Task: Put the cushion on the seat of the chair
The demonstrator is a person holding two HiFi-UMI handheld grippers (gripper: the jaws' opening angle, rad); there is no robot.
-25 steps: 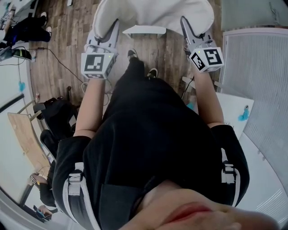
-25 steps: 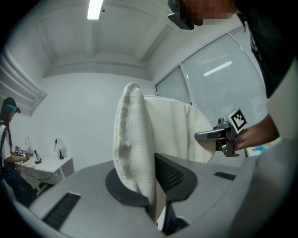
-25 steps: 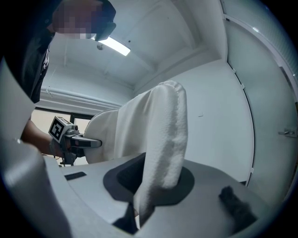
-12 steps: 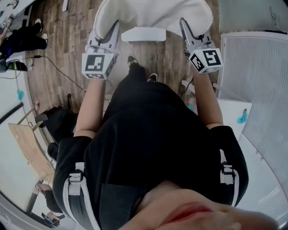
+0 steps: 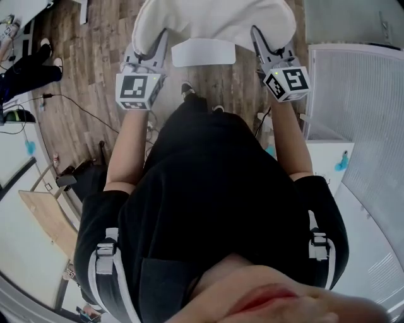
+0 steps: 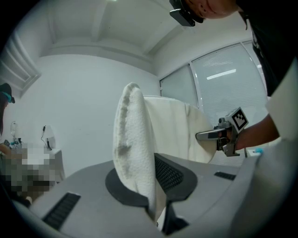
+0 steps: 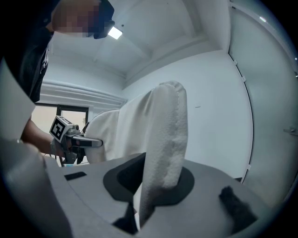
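The white fluffy cushion (image 5: 214, 19) hangs in the air at the top of the head view, stretched between both grippers. My left gripper (image 5: 158, 39) is shut on its left edge and my right gripper (image 5: 256, 35) on its right edge. The chair (image 5: 203, 52) shows as a white slab just below the cushion's lower edge; the rest of it is hidden. In the left gripper view the cushion's edge (image 6: 135, 153) stands pinched in the jaws, with the right gripper (image 6: 222, 135) beyond. The right gripper view shows the other edge (image 7: 165, 139) gripped, with the left gripper (image 7: 72, 138) beyond.
The floor is wood planks (image 5: 95, 82) with a black cable (image 5: 82, 104) and dark gear (image 5: 85, 176) at the left. Another person's legs (image 5: 25, 69) are at the far left. A white ribbed panel (image 5: 360, 113) and a white cabinet (image 5: 325, 158) stand at the right.
Both grippers have carried the cushion forward. The white chair part below it has come nearer and grown in view. The floor items at the left slid down the picture.
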